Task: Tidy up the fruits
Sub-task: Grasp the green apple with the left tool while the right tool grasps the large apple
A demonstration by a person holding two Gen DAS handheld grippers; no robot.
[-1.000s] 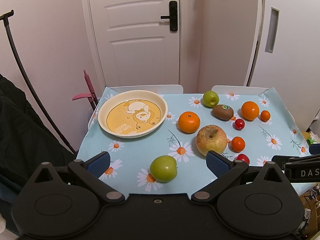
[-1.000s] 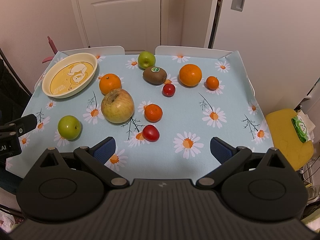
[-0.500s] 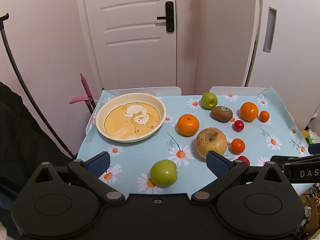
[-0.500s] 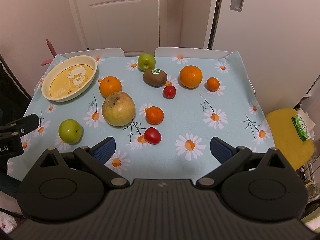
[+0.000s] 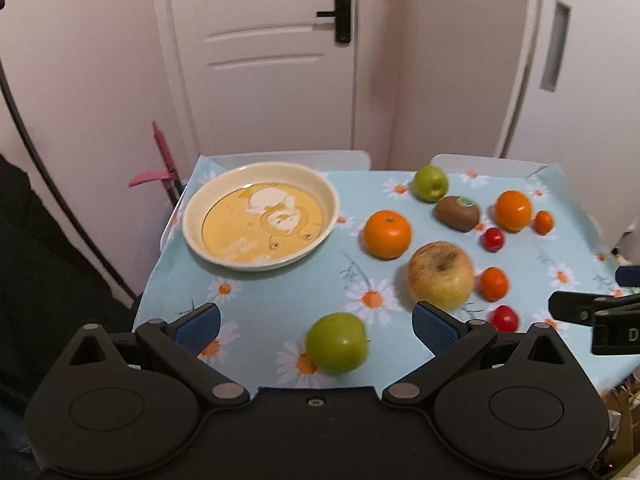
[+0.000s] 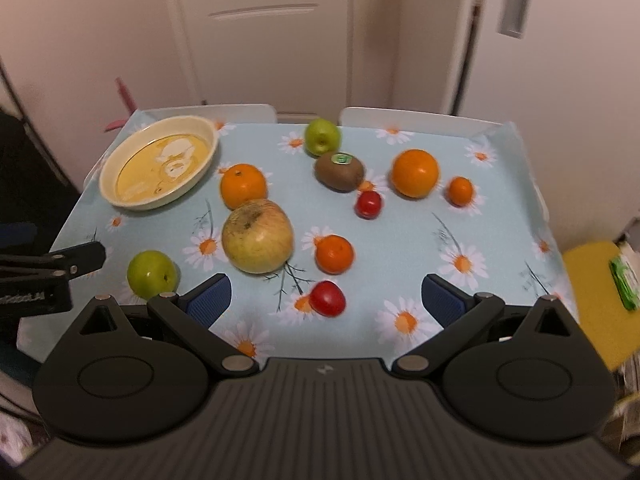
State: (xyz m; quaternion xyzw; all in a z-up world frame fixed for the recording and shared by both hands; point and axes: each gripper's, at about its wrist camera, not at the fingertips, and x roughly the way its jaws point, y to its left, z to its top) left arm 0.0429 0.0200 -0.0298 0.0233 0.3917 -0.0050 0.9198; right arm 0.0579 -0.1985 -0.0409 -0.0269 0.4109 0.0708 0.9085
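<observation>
Down at the bottom of the left wrist view, the left gripper [image 5: 316, 322] stands wide open with nothing between its blue-padded fingers [image 5: 198, 326]; a small round green apple [image 5: 337, 342] lies on the cloth just ahead, in the lower centre of the frame. Likewise the right gripper [image 6: 325, 296] is spread wide and holds nothing, and a small red tomato [image 6: 327, 298] sits in the lower centre of its view.

Beyond them, a large yellow-red apple [image 6: 257, 236] rests mid-frame on the light blue daisy-print tablecloth [image 6: 400, 248], with a round orange mandarin [image 6: 243, 185] just above it and a smaller orange mandarin [image 6: 334, 254] to its right. Higher up sit a brown kiwi with a green sticker [image 6: 339, 170], a second green apple [image 6: 322, 137] above it, another red tomato [image 6: 369, 204], a big orange [image 6: 415, 173] and a tiny orange citrus [image 6: 460, 191]. A cream round dish with a yellow cartoon bottom [image 6: 120, 200] sits in the upper left, holding no fruit. A white panelled door [image 5: 264, 60] fills the top.
</observation>
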